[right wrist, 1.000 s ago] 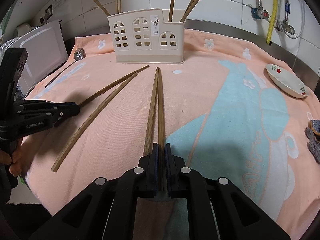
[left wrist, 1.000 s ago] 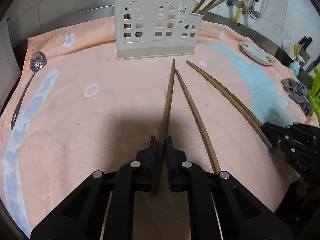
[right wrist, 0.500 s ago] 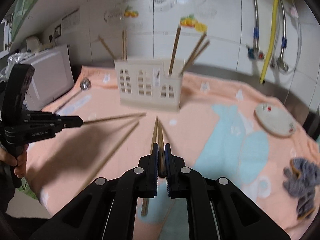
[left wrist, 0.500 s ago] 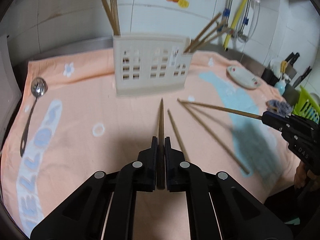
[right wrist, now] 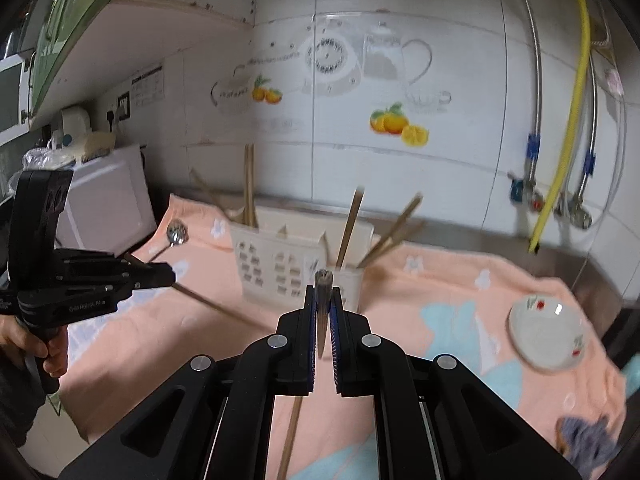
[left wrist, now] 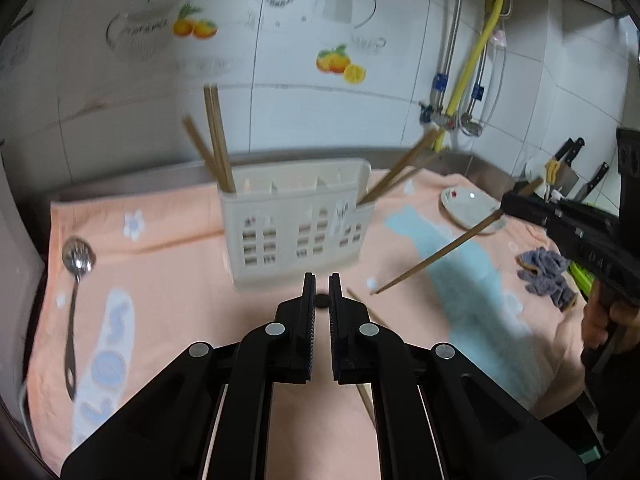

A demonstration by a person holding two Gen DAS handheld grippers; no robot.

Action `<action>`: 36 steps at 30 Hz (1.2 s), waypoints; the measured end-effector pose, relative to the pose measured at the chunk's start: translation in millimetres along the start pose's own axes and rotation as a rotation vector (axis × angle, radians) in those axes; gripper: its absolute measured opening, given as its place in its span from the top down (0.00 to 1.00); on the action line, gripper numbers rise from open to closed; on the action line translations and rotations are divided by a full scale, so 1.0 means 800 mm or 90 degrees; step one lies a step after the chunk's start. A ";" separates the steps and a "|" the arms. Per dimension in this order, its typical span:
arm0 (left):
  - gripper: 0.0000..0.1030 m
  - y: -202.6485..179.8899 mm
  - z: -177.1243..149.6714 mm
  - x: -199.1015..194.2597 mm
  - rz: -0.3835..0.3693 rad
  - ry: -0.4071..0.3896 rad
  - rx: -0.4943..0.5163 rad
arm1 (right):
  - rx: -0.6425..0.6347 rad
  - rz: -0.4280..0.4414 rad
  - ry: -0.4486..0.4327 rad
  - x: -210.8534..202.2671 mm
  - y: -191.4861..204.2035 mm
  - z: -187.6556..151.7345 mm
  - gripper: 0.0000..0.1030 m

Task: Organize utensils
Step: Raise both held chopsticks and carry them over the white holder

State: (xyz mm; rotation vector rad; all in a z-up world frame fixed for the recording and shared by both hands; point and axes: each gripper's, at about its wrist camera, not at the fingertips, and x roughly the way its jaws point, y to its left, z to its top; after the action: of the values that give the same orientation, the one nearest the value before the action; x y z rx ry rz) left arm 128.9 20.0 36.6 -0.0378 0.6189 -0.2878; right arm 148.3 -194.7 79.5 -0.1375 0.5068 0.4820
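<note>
A cream utensil caddy [left wrist: 296, 224] stands on the peach towel [left wrist: 168, 280], with chopsticks standing at its left and right ends; it also shows in the right wrist view [right wrist: 288, 264]. My left gripper [left wrist: 321, 300] is shut on a chopstick seen end-on, lifted and pointing at the caddy. My right gripper [right wrist: 323, 300] is shut on another chopstick [right wrist: 323, 280], also raised, its tip toward the caddy. In the left wrist view that chopstick [left wrist: 436, 258] slants down-left from the right gripper [left wrist: 520, 206]. Loose chopsticks [right wrist: 292, 432] lie on the towel below.
A slotted metal spoon [left wrist: 76, 292] lies at the towel's left. A small white dish [left wrist: 468, 208] and a grey cloth [left wrist: 548, 276] lie to the right. Pipes and taps [left wrist: 452, 112] and knives [left wrist: 572, 160] stand at the back right. A white appliance [right wrist: 104, 200] is on the left.
Both grippers have lifted their chopsticks off the towel and tilted up, moving closer to the caddy. Two chopsticks stay on the towel.
</note>
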 end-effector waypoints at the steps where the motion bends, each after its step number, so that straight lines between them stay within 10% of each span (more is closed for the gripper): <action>1: 0.95 0.000 0.006 -0.001 0.001 -0.003 0.005 | 0.001 0.003 -0.002 0.000 -0.004 0.010 0.94; 17: 0.95 -0.023 0.142 -0.072 -0.014 -0.148 0.063 | 0.007 -0.006 -0.027 0.021 -0.041 0.121 0.94; 36: 0.95 0.058 0.202 0.006 0.081 -0.172 -0.035 | 0.026 0.001 0.034 0.097 -0.053 0.099 0.94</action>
State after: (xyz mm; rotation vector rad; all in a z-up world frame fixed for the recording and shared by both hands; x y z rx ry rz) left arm 237.5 55.2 160.3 -0.0891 0.3582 -0.1389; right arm 262.0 -180.8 110.0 -0.1115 0.5688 0.4707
